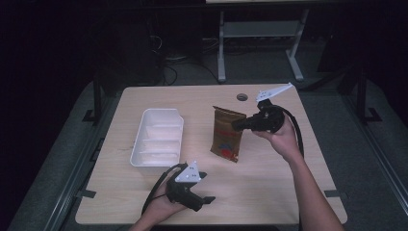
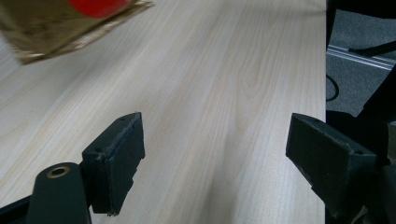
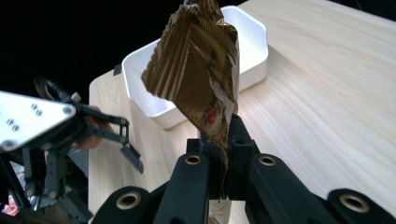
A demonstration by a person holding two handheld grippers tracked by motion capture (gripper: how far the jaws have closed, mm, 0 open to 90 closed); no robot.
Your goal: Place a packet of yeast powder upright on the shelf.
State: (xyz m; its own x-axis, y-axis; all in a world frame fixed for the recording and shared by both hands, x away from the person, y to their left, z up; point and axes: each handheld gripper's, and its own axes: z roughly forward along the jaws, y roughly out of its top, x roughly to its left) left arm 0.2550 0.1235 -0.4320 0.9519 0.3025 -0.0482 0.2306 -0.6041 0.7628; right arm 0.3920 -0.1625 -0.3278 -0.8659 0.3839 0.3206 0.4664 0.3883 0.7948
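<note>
The right gripper (image 1: pixel 239 124) clamps a crinkled brown foil snack pouch (image 1: pixel 226 133), holding it above the pale wooden table (image 1: pixel 269 187) beside a white plastic tray (image 1: pixel 159 137). The left gripper (image 1: pixel 206 188) rests near the table's front edge, jaws spread wide around nothing.

left tongs (image 1: pixel 208 187) low, jaws wide apart | right tongs (image 1: pixel 239 124) raised, jaws clamped
</note>
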